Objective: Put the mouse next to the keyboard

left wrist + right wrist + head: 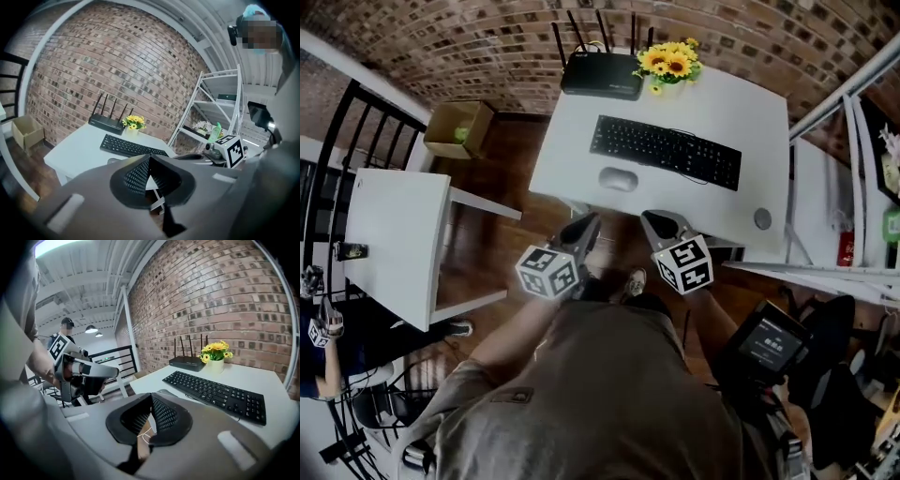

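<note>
Only the head view shows the whole mouse point(618, 178), at seven o'clock of the keyboard point(666, 150). The gripper views show the left gripper point(149, 157) and right gripper point(152, 395) fingers pressed together, empty.

White counter point(750, 112) against brick wall. Keyboard point(666, 150) lies across the middle, slightly slanted. Mouse point(618, 179) sits just beside it on the near side, by its left end, not touching. Router point(602, 73) at far edge, sunflowers point(668, 62) just right of it. Small grey disc point(762, 218) near the right front corner. Left tongs point(587, 223) and right tongs point(654, 221) held side by side at the near edge, tips toward the counter. Cardboard box point(459, 128) on the floor at left, second white table point(394, 234) nearer.
</note>
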`<state>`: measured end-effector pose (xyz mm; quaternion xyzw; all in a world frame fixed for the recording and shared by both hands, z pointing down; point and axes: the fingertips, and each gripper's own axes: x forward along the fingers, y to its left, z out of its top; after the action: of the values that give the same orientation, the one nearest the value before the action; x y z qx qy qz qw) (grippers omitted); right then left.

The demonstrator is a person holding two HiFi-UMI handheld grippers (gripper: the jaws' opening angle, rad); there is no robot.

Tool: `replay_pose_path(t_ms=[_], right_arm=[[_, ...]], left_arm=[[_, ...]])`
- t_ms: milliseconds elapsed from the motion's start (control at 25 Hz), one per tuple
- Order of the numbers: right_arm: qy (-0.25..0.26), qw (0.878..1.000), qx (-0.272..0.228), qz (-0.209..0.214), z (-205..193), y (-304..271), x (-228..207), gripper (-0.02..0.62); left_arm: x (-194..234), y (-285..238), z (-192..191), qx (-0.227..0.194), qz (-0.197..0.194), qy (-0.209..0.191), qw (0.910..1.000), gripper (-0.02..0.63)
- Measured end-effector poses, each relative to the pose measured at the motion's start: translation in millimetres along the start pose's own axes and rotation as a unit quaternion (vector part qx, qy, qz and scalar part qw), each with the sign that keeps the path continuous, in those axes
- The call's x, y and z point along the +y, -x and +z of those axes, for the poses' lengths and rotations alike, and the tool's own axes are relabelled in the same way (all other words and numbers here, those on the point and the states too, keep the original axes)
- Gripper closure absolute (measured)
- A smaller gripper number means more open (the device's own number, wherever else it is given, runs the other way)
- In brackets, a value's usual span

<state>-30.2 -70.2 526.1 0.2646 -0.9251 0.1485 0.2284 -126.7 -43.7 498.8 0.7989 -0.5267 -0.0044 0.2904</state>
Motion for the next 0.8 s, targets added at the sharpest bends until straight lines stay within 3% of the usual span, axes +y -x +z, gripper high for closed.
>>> replay_pose_path(t_ms=[200,440,640,800], right_arm=[[0.037,0.997,0.05,0.039,-6.1,-31.0,-6.7,0.58],[0.091,0.987,0.113,0.061,-12.8,-65.2,-15.2,0.511],[0.134,0.971,0.185,0.072,-23.5,-93.2,-21.6,0.427],[0.186,0.95,0.236,0.084,-32.5,-111.3,-24.5,0.357]], left_arm=[[20.8,-8.5,-7.6,0.016,0.025,0.017,0.9994,0.612],[50.6,-23.9,-19.3,0.032,0.021,0.035,0.9987,0.612],[73.3,-32.3,-21.2,0.042,0.002,0.036,0.9985,0.612],[92.2,-35.1,-20.9,0.046,0.004,0.041,0.9981,0.612]])
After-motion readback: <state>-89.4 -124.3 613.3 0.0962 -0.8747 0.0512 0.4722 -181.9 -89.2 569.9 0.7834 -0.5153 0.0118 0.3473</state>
